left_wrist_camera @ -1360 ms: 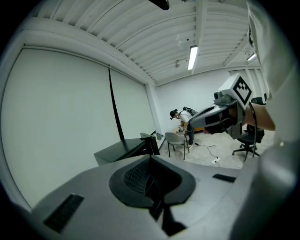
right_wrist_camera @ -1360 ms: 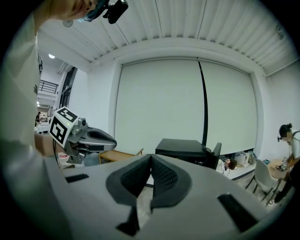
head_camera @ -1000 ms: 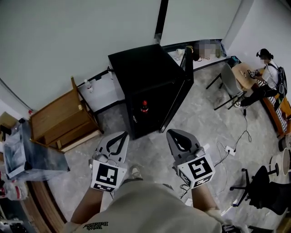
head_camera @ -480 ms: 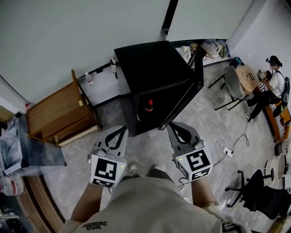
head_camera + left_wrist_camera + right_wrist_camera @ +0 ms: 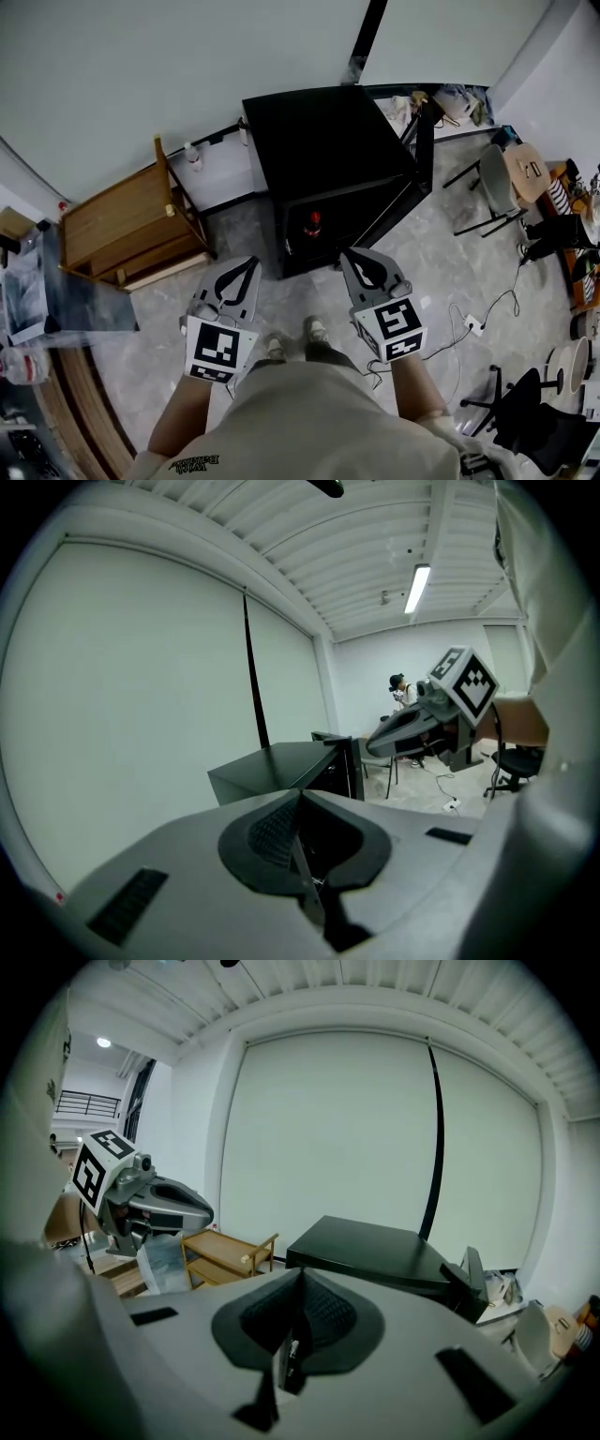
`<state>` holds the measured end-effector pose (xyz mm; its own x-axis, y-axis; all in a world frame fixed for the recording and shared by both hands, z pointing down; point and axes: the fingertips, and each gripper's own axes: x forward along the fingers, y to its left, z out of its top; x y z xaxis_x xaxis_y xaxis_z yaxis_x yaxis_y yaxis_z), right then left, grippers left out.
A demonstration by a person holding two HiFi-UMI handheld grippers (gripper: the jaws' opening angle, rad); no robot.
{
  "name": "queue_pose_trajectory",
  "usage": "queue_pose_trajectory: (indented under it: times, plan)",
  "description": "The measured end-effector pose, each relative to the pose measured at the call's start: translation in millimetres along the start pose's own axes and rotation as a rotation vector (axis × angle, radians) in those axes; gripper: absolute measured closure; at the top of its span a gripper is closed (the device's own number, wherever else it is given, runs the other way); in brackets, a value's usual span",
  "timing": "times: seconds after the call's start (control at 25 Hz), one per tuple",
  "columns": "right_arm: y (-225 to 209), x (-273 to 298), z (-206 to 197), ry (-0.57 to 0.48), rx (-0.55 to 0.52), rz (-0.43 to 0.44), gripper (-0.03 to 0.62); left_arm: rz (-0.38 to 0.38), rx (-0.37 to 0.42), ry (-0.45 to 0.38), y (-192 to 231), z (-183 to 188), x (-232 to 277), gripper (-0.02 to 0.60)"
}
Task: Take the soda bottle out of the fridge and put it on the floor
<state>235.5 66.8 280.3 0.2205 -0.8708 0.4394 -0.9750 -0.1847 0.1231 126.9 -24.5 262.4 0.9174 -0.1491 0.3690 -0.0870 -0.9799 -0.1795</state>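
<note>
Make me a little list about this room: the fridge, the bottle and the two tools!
fridge: black fridge on the floor, its door open
bottle: soda bottle, red cap showing, inside the fridge
left tool: shut, holding nothing, short of the fridge
right tool: shut, holding nothing, short of the fridge
nearby: wooden cart beside the fridge
task: bottle not yet taken out

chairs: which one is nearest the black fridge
The grey shell chair on black legs, just right of the black fridge's open door; the black wheeled office chair stands far off at bottom right.
</note>
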Motion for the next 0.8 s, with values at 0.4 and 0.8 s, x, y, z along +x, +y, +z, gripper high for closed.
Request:
queue_pose_trajectory:
  times: [0.4,0.8]
  plan:
    - [-48.4,63.9,-32.8,0.050,-0.013,0.123,0.594,0.072,-0.059,0.081,-3.0,-9.1,58.7,0.575]
    - [-72.6,147.1,-89.5,0.114,0.019,0.226,0.489,0.134,-0.115,0.166,-0.2,-30.6,99.2,0.575]
